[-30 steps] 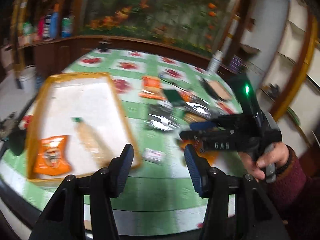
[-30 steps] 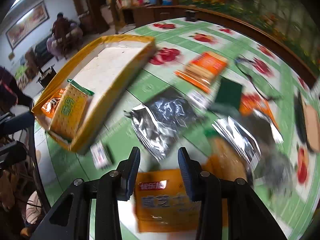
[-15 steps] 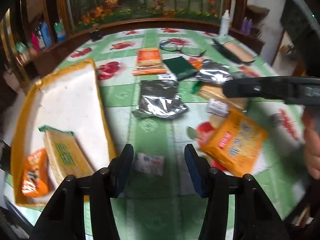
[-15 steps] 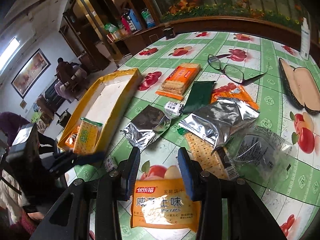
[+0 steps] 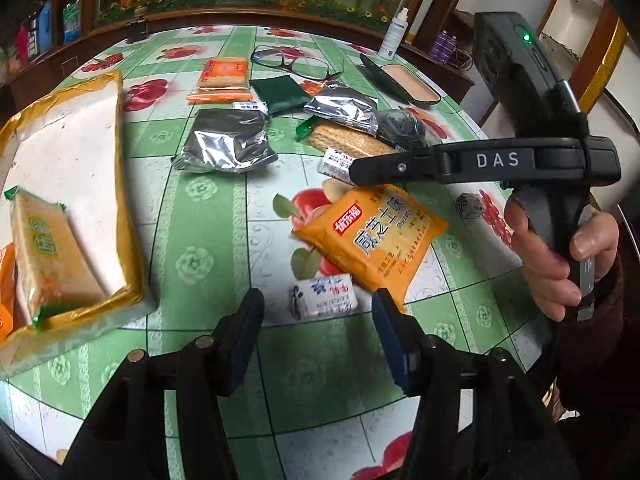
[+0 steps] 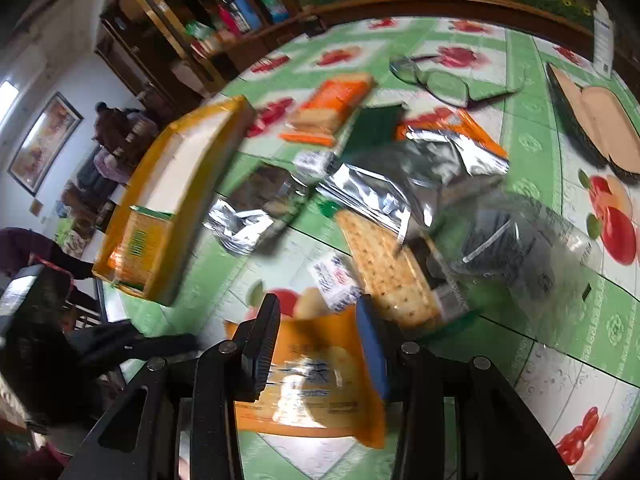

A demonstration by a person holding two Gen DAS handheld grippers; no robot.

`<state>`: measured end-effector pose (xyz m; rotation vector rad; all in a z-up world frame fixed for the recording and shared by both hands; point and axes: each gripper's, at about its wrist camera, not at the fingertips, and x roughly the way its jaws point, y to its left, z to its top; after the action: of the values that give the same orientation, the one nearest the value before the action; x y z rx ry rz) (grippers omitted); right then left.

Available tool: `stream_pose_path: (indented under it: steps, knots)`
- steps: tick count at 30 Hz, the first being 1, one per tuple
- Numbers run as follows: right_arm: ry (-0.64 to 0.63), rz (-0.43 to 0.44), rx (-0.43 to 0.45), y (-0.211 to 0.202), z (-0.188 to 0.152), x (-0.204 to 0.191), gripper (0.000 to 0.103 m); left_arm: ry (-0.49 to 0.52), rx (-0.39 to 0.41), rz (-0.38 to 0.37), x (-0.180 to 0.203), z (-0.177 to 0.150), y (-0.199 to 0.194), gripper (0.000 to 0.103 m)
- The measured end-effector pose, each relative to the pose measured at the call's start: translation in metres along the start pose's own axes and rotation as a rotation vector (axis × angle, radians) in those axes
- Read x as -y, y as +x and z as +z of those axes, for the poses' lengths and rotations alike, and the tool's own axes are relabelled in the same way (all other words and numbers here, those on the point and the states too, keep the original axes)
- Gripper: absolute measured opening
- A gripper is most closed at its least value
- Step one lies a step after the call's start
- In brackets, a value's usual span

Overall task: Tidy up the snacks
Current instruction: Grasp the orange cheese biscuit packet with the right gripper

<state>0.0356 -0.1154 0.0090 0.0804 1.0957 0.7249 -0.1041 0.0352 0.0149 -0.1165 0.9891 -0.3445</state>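
In the left wrist view my left gripper [image 5: 318, 318] hangs low over the table, its jaws opening, with a small white sweet packet [image 5: 324, 295] on the cloth just ahead of the fingertips, untouched. An orange biscuit pack [image 5: 372, 232] lies flat beyond it. My right gripper [image 5: 360, 168], held by a hand [image 5: 560, 252], hovers over that pack's far corner. In the blurred right wrist view the right gripper [image 6: 320, 336] is open, and the orange biscuit pack [image 6: 312, 380] shows below and between its fingers. A yellow-rimmed tray [image 5: 128, 216] at the left holds a green-and-yellow cracker pack [image 5: 48, 256].
Silver foil packs [image 5: 228, 144], a cracker stack [image 5: 344, 140], an orange wafer pack [image 5: 222, 76], a dark green pouch [image 5: 280, 92], glasses [image 5: 292, 60], a glasses case [image 5: 404, 84] and a spray bottle [image 5: 394, 36] lie farther back. A second small white packet [image 5: 336, 162] sits under the right gripper's tip.
My left gripper has sunk toward the table and closed in on the small white packet, with its jaws wider. My right gripper has rolled and come over the orange biscuit pack.
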Motion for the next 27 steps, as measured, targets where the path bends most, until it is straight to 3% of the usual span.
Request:
stream_pose_path:
  steps: [3, 5, 8, 13, 14, 15, 16, 22, 25, 27]
  knots:
    - [-0.008, -0.015, -0.002, 0.000, -0.003, 0.001, 0.045, 0.006, 0.004, 0.001, 0.003, -0.002, 0.000, 0.064]
    - [-0.020, -0.051, -0.017, 0.001, -0.006, 0.001, 0.055, 0.006, 0.004, -0.010, 0.005, 0.001, 0.002, 0.065]
    - [-0.009, -0.042, -0.024, -0.001, -0.013, 0.006, 0.057, 0.028, 0.022, 0.032, 0.013, 0.003, 0.007, 0.065]
    - [0.005, 0.070, -0.037, -0.013, -0.034, 0.013, 0.060, 0.067, 0.048, 0.081, 0.017, 0.007, 0.015, 0.064]
    - [-0.007, 0.082, -0.039, -0.016, -0.040, 0.013, 0.063, 0.066, 0.052, 0.086, 0.017, 0.008, 0.015, 0.056]
    - [-0.023, 0.097, -0.042, -0.019, -0.045, 0.012, 0.063, 0.062, 0.052, 0.089, 0.016, 0.010, 0.015, 0.037]
    - [-0.034, 0.110, -0.045, -0.021, -0.050, 0.010, 0.065, 0.063, 0.046, 0.095, 0.016, 0.010, 0.016, 0.032]
    - [-0.001, 0.093, -0.006, -0.030, -0.054, 0.016, 0.066, 0.066, 0.049, 0.118, 0.014, 0.003, 0.007, 0.032]
    - [-0.038, 0.052, 0.000, -0.026, -0.050, 0.006, 0.071, 0.058, 0.057, 0.110, 0.012, -0.005, -0.001, 0.032]
    - [-0.093, -0.020, 0.017, -0.024, -0.046, -0.003, 0.071, 0.046, 0.062, 0.108, 0.009, -0.009, -0.007, 0.032]
